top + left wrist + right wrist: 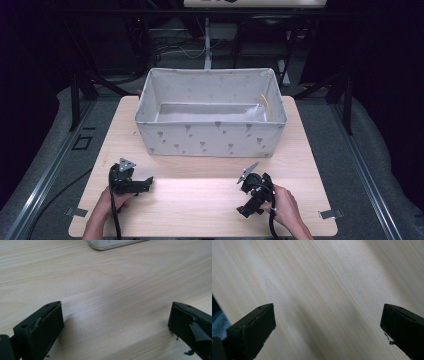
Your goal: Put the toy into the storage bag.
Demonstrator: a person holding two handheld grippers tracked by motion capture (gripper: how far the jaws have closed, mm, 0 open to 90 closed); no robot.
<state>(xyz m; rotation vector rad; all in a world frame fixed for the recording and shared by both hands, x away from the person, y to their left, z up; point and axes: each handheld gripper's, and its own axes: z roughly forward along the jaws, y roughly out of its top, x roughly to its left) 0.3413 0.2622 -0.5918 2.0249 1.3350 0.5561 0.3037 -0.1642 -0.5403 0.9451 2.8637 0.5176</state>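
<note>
The left hand-held gripper (pixel 148 181) was held low over the near left part of the wooden counter (pixel 200 195), lying on its side with its jaws pointed toward the middle of the counter. In the left gripper view its jaws were seen spread wide, with bare wood between them and nothing gripped. The right hand-held gripper (pixel 243 211) was held low over the near right part of the counter, well apart from the left one. In the right gripper view its jaws were likewise seen spread wide over bare wood grain, with nothing pinched. A grey fabric bin (pixel 210 137), printed with small dark motifs, was placed on the far half of the counter, beyond both grippers and touched by neither. A corner of it (pixel 112 244) was caught at the top of the left gripper view.
</note>
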